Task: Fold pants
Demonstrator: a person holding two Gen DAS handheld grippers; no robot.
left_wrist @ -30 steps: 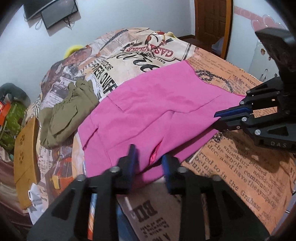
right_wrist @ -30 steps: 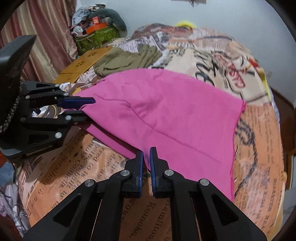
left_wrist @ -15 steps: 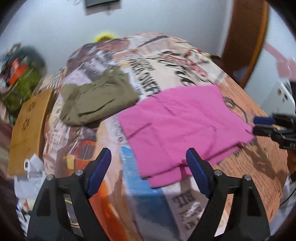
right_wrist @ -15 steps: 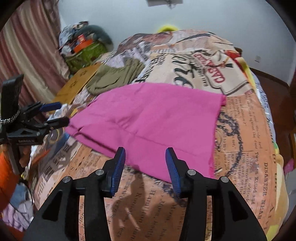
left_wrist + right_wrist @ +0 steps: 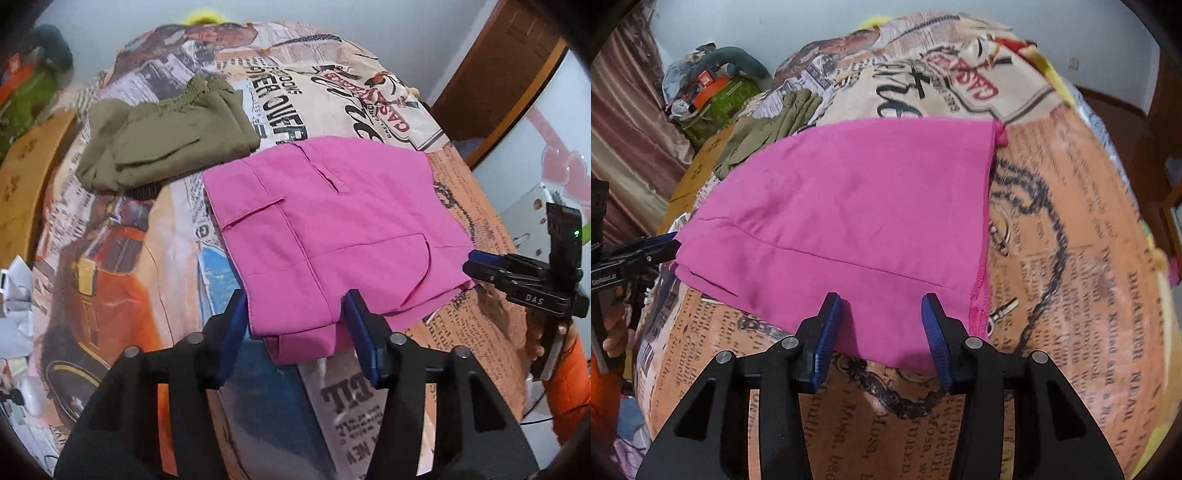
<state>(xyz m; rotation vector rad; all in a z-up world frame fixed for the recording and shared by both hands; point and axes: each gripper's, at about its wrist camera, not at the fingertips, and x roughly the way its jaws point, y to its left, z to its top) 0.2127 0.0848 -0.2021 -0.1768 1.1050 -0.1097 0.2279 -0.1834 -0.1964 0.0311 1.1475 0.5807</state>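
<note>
My left gripper [image 5: 295, 328] now stands with its jaws spread wide; a second ago they were nearly together, pinching the near hem of the pink pants [image 5: 332, 229]. The hem has dropped and lies flat on the newsprint bedspread [image 5: 288, 110], its folded corner sitting between my two blue pads [image 5: 232, 339] without either one touching it, as far as I can tell. From this wrist the pants fill the centre, stretching away toward 12 and 1 o'clock.

My right gripper [image 5: 882, 325] has let go as well: its jaws, closed on the cloth edge a second ago, are parted wide, with the pink fabric [image 5: 849, 214] lying loose on the bed under the gap between them. From this wrist the pants run from 9 o'clock across to 1 o'clock, folded into a flat stack with layered edges showing at the left.

Both wrists have pulled back and risen since then, so more of the bed shows. The olive garment [image 5: 166, 140] lies heaped at 11 o'clock in the left view, touching the pants' far corner, where it lay before.
</note>
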